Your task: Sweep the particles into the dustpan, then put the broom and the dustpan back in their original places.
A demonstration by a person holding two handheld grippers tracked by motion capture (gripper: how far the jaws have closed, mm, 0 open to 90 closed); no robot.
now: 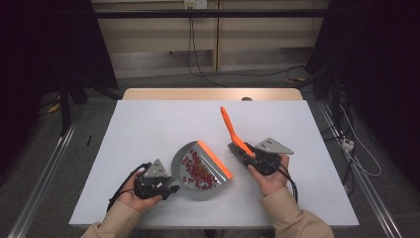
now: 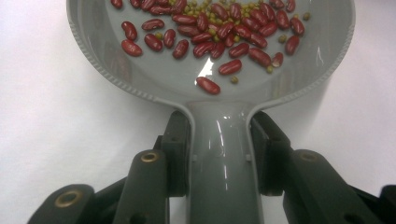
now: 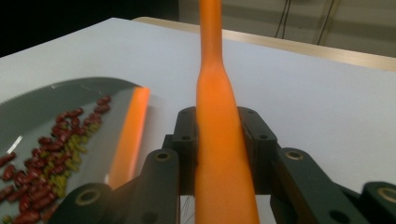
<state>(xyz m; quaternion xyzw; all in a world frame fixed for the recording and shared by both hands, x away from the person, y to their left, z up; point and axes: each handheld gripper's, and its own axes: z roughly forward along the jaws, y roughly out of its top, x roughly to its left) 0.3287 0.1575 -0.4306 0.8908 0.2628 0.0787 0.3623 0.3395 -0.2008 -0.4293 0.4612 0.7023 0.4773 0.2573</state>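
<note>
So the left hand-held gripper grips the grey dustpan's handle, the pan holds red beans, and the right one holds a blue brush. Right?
Not quite: the brush in the right hand-held gripper is orange, not blue, as the right gripper view shows. The rest holds.

A white table (image 1: 148,129) spreads beneath and ahead of the grippers, its far wooden edge (image 1: 213,93) beyond them. Farther off, black cables (image 1: 198,59) hang down a pale wall panel (image 1: 158,34) to the grey floor (image 1: 44,148).
</note>
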